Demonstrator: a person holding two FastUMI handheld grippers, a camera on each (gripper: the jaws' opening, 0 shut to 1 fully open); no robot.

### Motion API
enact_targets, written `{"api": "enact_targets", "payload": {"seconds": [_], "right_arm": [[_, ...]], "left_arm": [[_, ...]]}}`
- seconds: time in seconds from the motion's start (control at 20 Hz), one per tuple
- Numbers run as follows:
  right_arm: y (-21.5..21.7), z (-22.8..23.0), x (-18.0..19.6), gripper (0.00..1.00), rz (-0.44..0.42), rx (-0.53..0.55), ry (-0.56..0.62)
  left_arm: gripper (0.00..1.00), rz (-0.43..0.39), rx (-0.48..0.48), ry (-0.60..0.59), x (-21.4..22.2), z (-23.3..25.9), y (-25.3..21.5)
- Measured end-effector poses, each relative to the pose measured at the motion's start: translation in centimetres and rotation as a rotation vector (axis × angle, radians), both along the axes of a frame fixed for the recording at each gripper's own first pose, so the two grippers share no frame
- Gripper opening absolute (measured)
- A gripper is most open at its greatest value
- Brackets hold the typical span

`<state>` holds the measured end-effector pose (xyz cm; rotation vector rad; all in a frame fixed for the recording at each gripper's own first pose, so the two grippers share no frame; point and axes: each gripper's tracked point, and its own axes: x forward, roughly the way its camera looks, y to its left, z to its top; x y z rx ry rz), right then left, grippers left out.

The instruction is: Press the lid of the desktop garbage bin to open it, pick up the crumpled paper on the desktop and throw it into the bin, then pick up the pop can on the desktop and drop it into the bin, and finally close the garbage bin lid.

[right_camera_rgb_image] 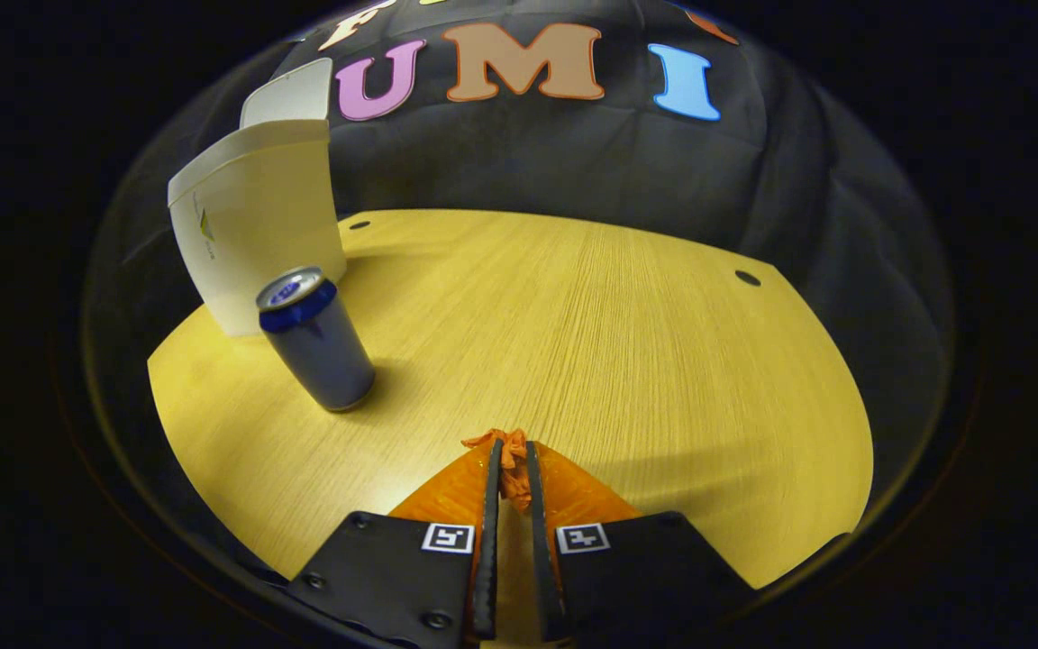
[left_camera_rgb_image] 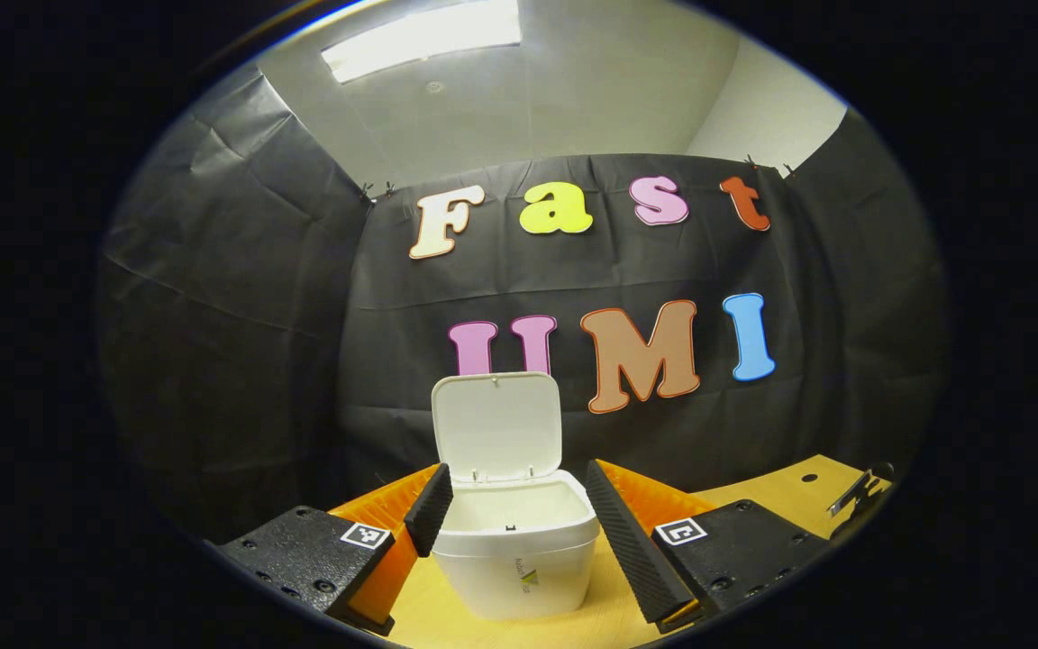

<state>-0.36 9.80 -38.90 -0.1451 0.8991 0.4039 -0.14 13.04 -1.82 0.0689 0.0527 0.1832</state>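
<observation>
Right gripper (right_camera_rgb_image: 510,460) jaws clamping the crumpled paper (right_camera_rgb_image: 508,451) bottom centre; left gripper (left_camera_rgb_image: 519,514) jaws gaping around the bin (left_camera_rgb_image: 519,541), lid up. Should be lifting clear of the pop can (right_camera_rgb_image: 316,338), releasing over the opening.

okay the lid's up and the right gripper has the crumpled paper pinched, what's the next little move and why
Probably lift the right gripper and carry the crumpled paper toward the bin: its jaws are closed on the paper, the lid stands open, and the can waits upright beside it.
</observation>
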Motion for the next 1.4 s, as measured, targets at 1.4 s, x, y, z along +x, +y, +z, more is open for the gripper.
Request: {"api": "enact_targets", "payload": {"seconds": [1.4], "right_arm": [[20.6,29.7,12.9,0.18,0.238,0.432,-0.524]], "left_arm": [[0.91,0.082,-0.039,0.034,-2.3,-1.9,5.3]]}}
